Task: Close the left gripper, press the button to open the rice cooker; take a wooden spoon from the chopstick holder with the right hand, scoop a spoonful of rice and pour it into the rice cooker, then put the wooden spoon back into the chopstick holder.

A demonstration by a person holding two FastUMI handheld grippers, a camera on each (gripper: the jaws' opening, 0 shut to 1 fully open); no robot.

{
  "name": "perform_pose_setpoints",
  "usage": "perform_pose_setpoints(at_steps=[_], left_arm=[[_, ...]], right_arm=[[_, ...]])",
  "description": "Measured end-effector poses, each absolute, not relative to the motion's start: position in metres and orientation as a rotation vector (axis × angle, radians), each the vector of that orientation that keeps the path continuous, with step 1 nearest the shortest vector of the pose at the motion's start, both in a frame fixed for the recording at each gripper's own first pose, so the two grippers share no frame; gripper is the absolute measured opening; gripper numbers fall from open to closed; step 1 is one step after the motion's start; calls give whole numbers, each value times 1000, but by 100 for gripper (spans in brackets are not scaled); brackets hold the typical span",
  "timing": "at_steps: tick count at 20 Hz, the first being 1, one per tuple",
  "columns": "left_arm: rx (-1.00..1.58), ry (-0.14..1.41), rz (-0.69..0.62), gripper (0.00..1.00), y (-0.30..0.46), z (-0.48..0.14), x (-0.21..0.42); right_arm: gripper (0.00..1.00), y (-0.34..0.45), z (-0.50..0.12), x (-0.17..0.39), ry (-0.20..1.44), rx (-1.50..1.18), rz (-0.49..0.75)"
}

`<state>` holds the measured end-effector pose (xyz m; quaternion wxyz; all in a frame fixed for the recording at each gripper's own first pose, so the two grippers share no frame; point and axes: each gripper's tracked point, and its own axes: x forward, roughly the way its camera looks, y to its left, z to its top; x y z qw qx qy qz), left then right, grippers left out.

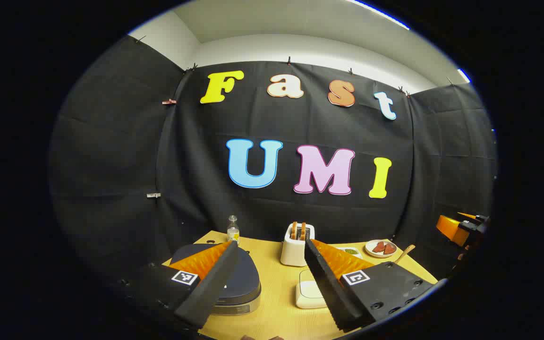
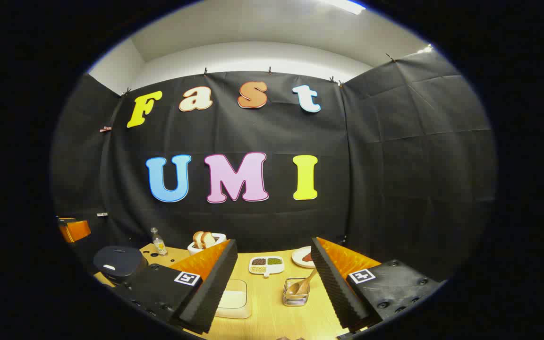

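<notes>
The dark-lidded rice cooker [image 1: 246, 283] sits low on the left of the wooden table, its lid down, partly behind one finger of my left gripper [image 1: 271, 245], which is open and holds nothing. In the right gripper view the rice cooker [image 2: 118, 262] lies far left. A wooden spoon [image 2: 306, 282] leans in the small clear chopstick holder [image 2: 295, 296], just ahead of my right gripper [image 2: 274, 244], also open with nothing between its fingers. A white box of rice [image 2: 233, 300] stands beside the holder; the rice box [image 1: 309, 295] also appears in the left gripper view. The spoon's handle [image 1: 405, 252] pokes up at the right.
A white toaster [image 1: 297, 245] with bread slices and a small bottle [image 1: 233, 230] stand at the back of the table [image 1: 276, 307]. A divided dish of grains [image 2: 266, 264] and a plate [image 2: 301, 257] with red pieces lie behind the holder. Black cloth walls close in the booth.
</notes>
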<state>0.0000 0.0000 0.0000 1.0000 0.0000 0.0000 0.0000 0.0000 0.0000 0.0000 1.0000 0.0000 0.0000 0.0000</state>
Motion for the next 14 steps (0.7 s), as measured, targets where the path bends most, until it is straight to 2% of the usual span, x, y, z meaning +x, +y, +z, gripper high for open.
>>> perform_pose_setpoints(at_steps=[1, 14], left_arm=[[-2, -3, -6, 95, -4, 1, 3], [-3, 46, -43, 95, -23, -18, 29]], right_arm=[[98, -1, -1, 3, 0, 1, 1], [98, -5, -21, 15, 28, -8, 9]])
